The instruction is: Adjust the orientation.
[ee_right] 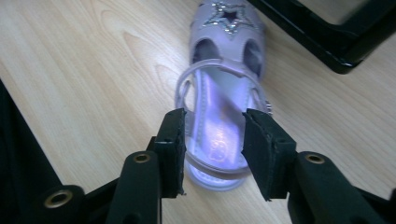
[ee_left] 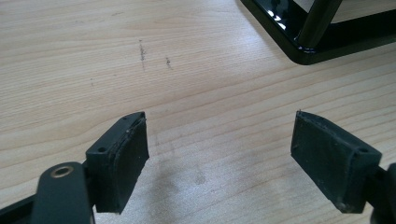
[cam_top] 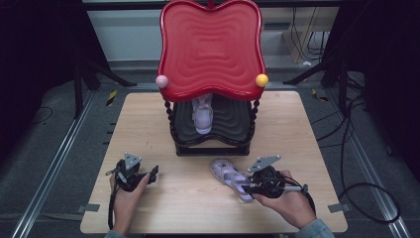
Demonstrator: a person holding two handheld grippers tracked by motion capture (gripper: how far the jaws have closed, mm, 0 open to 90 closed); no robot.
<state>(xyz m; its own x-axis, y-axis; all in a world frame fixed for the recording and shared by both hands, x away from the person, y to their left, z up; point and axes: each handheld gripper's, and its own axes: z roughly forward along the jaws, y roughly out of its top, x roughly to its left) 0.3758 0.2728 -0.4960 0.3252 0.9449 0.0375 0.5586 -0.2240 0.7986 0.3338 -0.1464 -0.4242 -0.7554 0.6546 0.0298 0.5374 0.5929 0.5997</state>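
A: The right gripper [ee_right: 212, 151] is seen at the heel of the sandal [ee_right: 223, 100], jaws parted to either side of it; whether the pads press on it cannot quite be told, though a gap seems to be left.

B: The sandal lies on the table [cam_top: 148, 114], long axis running away from that gripper toward the rack [cam_top: 213, 134], toe nearest the base.

A: The left gripper [ee_left: 219, 154] is held open over bare wood, well apart. A second sandal [cam_top: 202, 115] is set on the lower shelf; the rack's black base stands just beyond the toe.

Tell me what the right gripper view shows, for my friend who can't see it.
A lilac sandal with a sparkly star on its toe lies on a wooden table. The right gripper has its two black jaws either side of the sandal's heel end. A black shelf base crosses the top right corner.
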